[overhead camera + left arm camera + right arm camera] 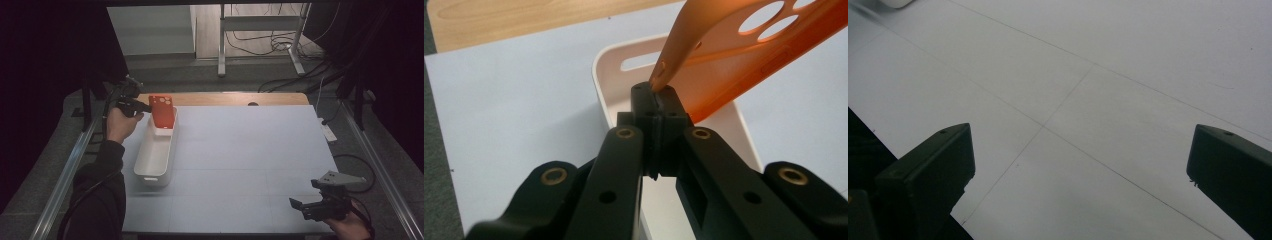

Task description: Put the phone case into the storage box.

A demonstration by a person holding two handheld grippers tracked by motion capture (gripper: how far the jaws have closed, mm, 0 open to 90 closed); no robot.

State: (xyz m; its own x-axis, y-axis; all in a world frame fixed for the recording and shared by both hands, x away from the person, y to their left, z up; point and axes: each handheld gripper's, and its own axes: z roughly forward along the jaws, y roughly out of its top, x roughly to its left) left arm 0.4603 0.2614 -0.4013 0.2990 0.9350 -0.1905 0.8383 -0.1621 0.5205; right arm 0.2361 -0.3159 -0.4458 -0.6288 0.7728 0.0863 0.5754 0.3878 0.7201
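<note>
An orange phone case (162, 111) with round camera holes hangs over the far end of a long white bin (156, 150). My left gripper (148, 107) is shut on the case's edge. In the left gripper view its closed tips (657, 102) pinch the rim of the case (744, 55) above the bin's far end (619, 60). My right gripper (298, 206) rests low over the near right of the table, open, with nothing between its jaws. In the right gripper view the two fingers (928, 180) stand far apart over bare white table (1088, 100).
The white table surface (250, 150) has a wooden strip (240, 98) along its far edge. Metal rails (65, 175) run along both sides. A desk frame and cables (260, 45) stand on the floor beyond.
</note>
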